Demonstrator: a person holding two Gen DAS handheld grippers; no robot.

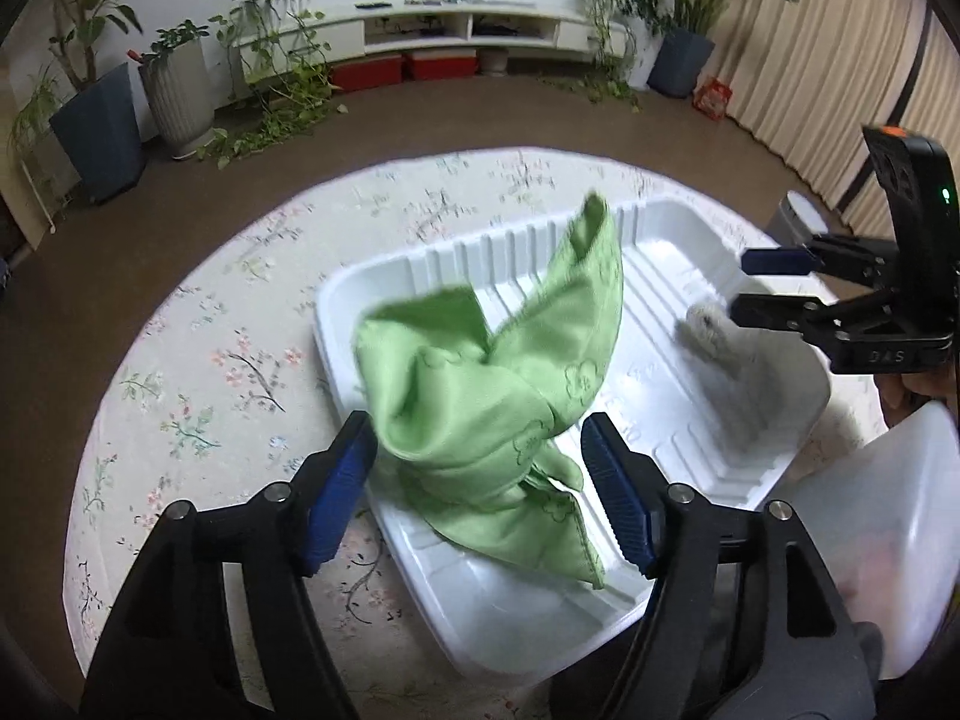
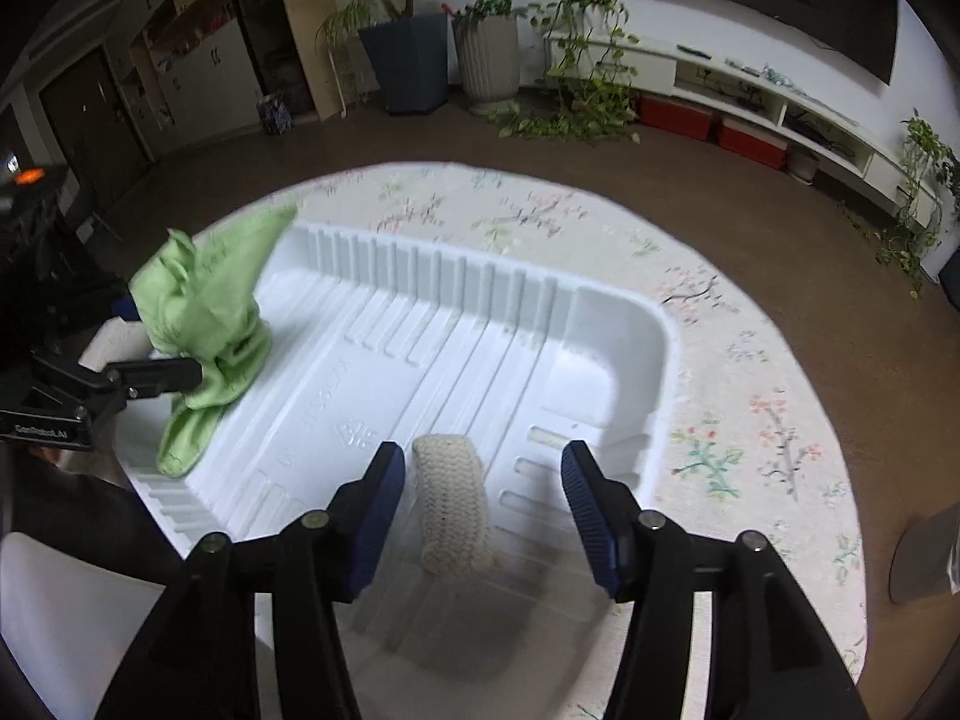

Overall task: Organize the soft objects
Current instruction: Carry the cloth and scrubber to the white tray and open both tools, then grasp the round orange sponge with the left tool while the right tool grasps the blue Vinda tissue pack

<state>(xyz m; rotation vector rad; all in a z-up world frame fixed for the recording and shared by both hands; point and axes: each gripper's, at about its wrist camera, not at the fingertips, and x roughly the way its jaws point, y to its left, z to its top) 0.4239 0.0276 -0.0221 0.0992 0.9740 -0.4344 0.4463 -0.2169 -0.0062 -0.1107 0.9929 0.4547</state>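
Note:
A crumpled green cloth [image 1: 492, 384] lies in a white ribbed plastic tray [image 1: 672, 420] on a round floral-clothed table. My left gripper [image 1: 477, 450] is open, its blue pads on either side of the cloth's near end. The cloth also shows in the right wrist view [image 2: 204, 324] at the tray's left end. A cream knitted piece [image 2: 450, 498] lies on the tray floor [image 2: 456, 360]; my right gripper [image 2: 480, 468] is open around it. The knitted piece shows blurred in the left wrist view [image 1: 744, 372], with the right gripper [image 1: 744, 285] just over it.
The floral tablecloth [image 1: 210, 372] covers the round table around the tray. A translucent white plastic lid or container [image 1: 870, 540] sits at the table's right edge. Potted plants [image 1: 96, 114], a low white TV shelf [image 1: 456, 30] and a curtain stand around the brown floor.

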